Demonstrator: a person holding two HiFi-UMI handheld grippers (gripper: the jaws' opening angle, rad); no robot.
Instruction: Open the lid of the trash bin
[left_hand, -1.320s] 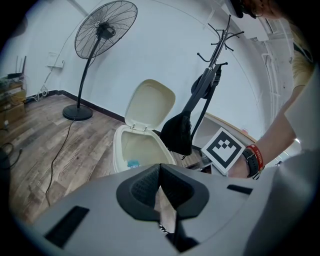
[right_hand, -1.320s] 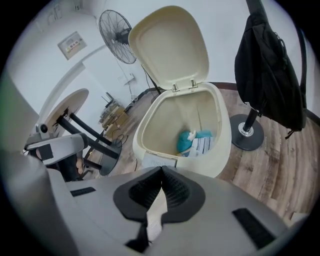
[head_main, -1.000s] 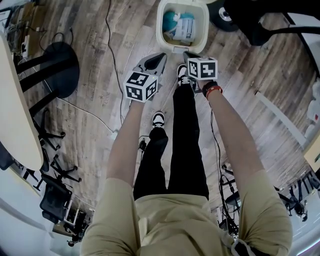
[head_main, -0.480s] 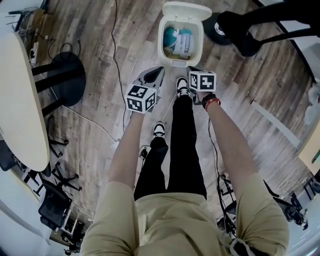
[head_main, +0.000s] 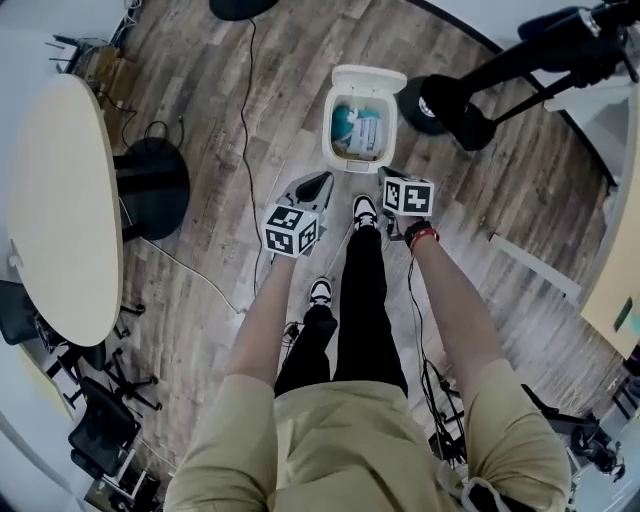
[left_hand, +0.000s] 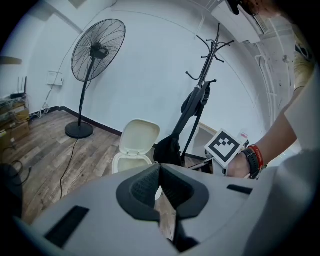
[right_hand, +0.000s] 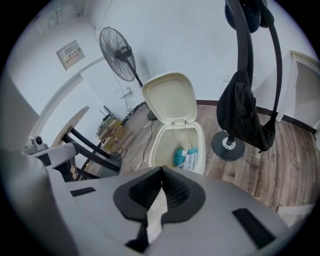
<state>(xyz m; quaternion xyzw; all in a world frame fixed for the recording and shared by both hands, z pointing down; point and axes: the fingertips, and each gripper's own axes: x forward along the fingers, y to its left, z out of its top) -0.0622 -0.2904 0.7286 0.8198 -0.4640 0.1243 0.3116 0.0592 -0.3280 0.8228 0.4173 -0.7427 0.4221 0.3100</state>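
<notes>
A cream trash bin (head_main: 338, 150) stands on the wood floor ahead of my feet. Its lid (head_main: 368, 78) is swung up at the back, and teal and white rubbish (head_main: 360, 128) lies inside. My left gripper (head_main: 314, 184) hangs shut and empty, short of the bin's near left corner. To the right of the bin's near edge, my right gripper (head_main: 386, 177) is also shut and empty. The left gripper view has the bin (left_hand: 125, 162) and raised lid (left_hand: 140, 137) beyond the closed jaws (left_hand: 159, 165). The right gripper (right_hand: 161, 169) looks into the open bin (right_hand: 161, 142) under its lid (right_hand: 170, 97).
A coat stand with a black bag (right_hand: 245, 112) rises just right of the bin, its round base (head_main: 440, 105) on the floor. A pedestal fan (left_hand: 97, 50) stands by the far wall. At the left are a round table (head_main: 65, 210), a black stool base (head_main: 150, 185) and floor cables (head_main: 245, 120).
The head view has pulled back, so the bin and both grippers look smaller and sit lower in the frame. The lid stays up and both grippers stay shut.
</notes>
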